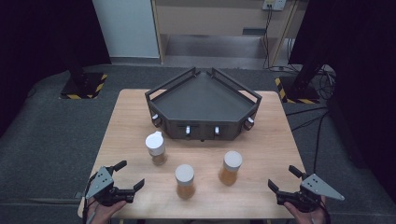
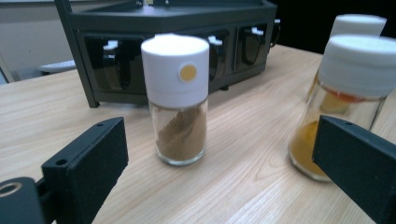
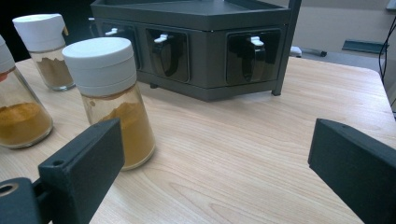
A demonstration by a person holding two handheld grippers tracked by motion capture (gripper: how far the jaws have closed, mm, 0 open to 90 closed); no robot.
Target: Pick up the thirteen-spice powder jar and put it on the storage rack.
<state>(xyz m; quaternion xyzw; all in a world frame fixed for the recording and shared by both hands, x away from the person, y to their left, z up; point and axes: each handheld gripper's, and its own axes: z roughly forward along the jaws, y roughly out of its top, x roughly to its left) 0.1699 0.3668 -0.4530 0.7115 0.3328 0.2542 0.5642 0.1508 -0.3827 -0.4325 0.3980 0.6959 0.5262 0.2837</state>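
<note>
Three glass spice jars with white caps stand upright on the wooden table (image 1: 271,140). The jar of brown powder (image 1: 155,148) (image 2: 180,102) (image 3: 46,51) is at the left. A jar of orange powder (image 1: 185,181) (image 2: 345,93) (image 3: 18,112) stands in the middle, nearest the front edge. A second orange jar (image 1: 230,167) (image 3: 112,98) is at the right. My left gripper (image 1: 130,174) (image 2: 219,163) is open near the front left corner, short of the brown jar, with nothing between its jaws. My right gripper (image 1: 282,178) (image 3: 215,163) is open at the front right, empty, beside the right orange jar.
A dark corner-shaped rack (image 1: 203,105) (image 2: 177,28) (image 3: 201,42) with a railed top and small knobbed drawers along its front stands at the back middle of the table. Bare wood lies between the jars and the grippers. Stands and cables are on the floor behind.
</note>
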